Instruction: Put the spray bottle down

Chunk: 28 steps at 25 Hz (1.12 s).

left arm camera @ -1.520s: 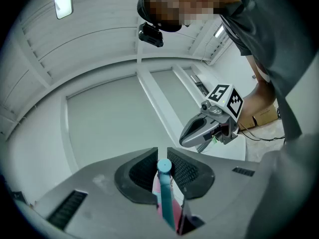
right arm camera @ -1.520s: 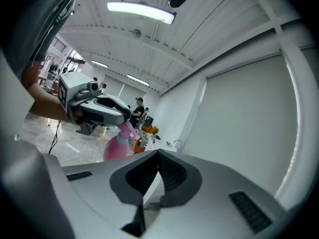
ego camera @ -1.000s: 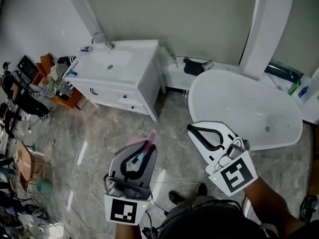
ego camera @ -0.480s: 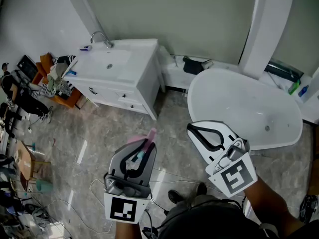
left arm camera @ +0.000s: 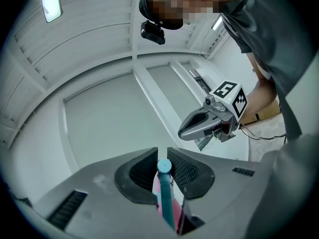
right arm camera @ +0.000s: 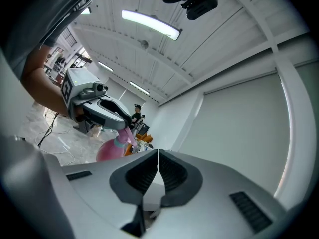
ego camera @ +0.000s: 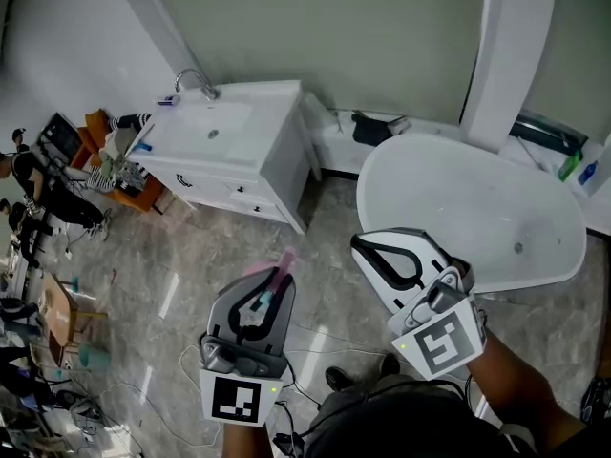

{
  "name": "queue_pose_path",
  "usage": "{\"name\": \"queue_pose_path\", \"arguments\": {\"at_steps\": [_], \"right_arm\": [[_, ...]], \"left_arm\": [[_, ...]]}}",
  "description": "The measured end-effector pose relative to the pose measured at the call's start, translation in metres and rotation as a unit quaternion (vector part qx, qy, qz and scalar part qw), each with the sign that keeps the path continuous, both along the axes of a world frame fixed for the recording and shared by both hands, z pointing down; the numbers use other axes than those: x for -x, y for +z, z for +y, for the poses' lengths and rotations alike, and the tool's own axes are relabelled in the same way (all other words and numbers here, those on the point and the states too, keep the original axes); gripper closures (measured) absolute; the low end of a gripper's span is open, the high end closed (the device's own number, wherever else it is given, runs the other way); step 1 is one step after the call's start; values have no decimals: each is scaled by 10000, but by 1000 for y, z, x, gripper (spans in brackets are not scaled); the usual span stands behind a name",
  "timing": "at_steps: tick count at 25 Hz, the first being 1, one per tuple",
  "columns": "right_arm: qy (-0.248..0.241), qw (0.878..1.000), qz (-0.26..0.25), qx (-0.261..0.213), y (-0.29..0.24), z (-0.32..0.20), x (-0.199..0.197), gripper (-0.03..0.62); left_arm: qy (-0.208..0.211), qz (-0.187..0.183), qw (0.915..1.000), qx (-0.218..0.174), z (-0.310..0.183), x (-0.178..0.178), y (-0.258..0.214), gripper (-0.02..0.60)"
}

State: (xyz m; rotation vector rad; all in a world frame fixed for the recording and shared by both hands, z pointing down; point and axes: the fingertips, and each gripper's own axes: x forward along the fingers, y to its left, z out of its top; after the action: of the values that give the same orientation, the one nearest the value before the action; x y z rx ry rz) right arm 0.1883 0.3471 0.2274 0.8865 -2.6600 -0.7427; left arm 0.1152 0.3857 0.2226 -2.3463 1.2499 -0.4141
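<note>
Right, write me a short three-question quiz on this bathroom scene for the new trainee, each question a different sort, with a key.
1. True or false: the right tool is shut with nothing between its jaws.
2. What does the left tool grip? A) a sponge B) the pink spray bottle C) a towel
3. Fill in: in the head view, the white bathtub stands to the ____ of the sink cabinet.

Key: 1 true; 2 B; 3 right.
</note>
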Motion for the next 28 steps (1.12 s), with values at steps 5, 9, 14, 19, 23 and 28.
{"name": "queue_pose_path", "arguments": {"at_steps": [5, 9, 14, 19, 23, 28], "right_arm": [[-17, 10000, -62, -35, -2, -3, -11, 585], [20, 10000, -48, -64, -3, -6, -7, 585], [197, 9998, 8, 19, -1, -9, 11, 585], [338, 9994, 21, -64, -4, -15, 35, 585], [498, 9987, 19, -66, -8, -13, 53, 585], [660, 9978, 24, -78, -3, -13, 72, 585]], "left_arm": [[-58, -64, 9999, -53, 1, -9, 0, 523], [-19, -8, 10000, -67, -4, -5, -1, 523], [116, 15, 9999, -31, -8, 18, 0, 523], [288, 43, 9995, -89, -17, 45, -5, 523], [468, 49, 9988, -121, -16, 63, -8, 523], [642, 38, 9978, -178, -20, 81, -5, 523]]}}
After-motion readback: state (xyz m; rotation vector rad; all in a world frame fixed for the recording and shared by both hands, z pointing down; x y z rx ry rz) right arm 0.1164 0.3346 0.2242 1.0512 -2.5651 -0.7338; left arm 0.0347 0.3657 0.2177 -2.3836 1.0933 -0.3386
